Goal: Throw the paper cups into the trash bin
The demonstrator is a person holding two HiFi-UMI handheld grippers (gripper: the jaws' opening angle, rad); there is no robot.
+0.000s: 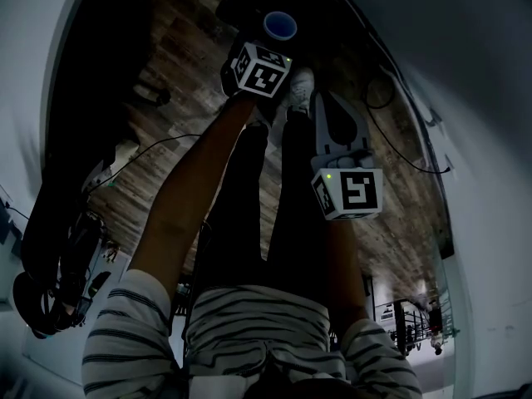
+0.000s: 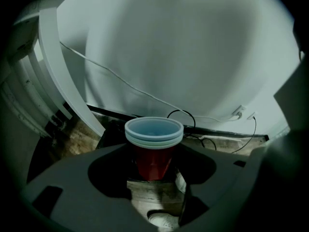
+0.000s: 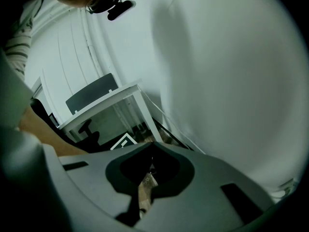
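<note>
A dim room with a wooden floor (image 1: 179,48) and a pale wall (image 2: 193,57) is shown. A stack of paper cups (image 2: 154,146), red with pale rims, is gripped low on its body by the left claw (image 2: 154,174), its jaws spread wide around it. The right claw (image 3: 151,151) is closed and empty. What may be the trash bin (image 1: 243,2) is seen only as a dark mass past the cups. The stack should be centred over the opening, then released with the jaws fully opened.
</note>
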